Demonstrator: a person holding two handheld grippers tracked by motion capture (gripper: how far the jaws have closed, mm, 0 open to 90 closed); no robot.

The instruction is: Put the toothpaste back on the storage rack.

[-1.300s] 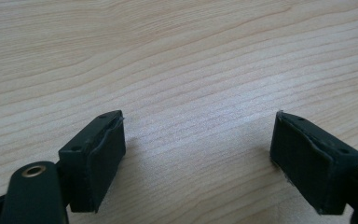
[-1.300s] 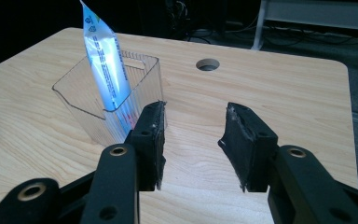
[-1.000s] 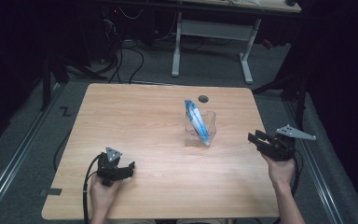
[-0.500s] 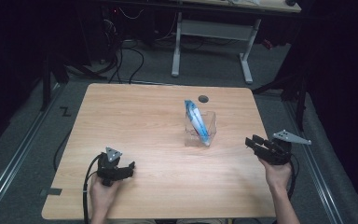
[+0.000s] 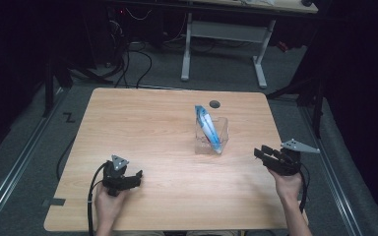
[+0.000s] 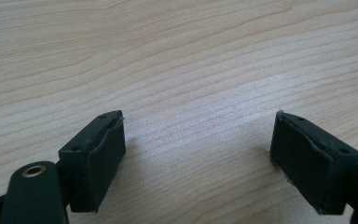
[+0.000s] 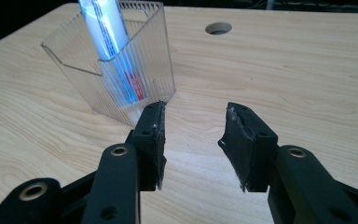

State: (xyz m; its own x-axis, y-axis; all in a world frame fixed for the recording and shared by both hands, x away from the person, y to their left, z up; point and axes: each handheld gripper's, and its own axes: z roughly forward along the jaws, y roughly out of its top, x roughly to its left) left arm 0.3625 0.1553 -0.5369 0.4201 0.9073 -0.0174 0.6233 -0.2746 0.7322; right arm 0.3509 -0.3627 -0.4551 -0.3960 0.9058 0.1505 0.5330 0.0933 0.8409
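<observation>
**Both grippers idle beside the clear holder and its tube**

The landmark is the clear ribbed holder (image 5: 211, 135), a small open-topped plastic box that stands upright on my wooden counter (image 5: 147, 118), a little to the far side of its middle. A blue and white tube (image 5: 207, 127) stands in the holder, leaning so that its upper end rises above the holder's rim on the far left side while its lower end sits inside against the near right wall. In the right gripper view the tube (image 7: 103, 28) shows through the ribbed wall of the holder (image 7: 144, 70), with red and blue print on its lower part.

My right gripper (image 5: 265, 155) is to the right of the holder and somewhat nearer to me, near the counter's right edge, and it points toward the holder. Its fingers (image 7: 151, 140) are released, parted with bare counter between them and nothing in their grasp; the left one shows just in front of the holder's near corner, and I cannot tell whether it touches it.

My left gripper (image 5: 133, 178) is well to the left of the holder and much nearer to me, close to the counter's near edge. Its fingers (image 6: 95, 158) are released and spread wide just above plain wood, grasping nothing.

A round cable hole (image 5: 214, 104) lies in the counter just beyond the holder.
</observation>
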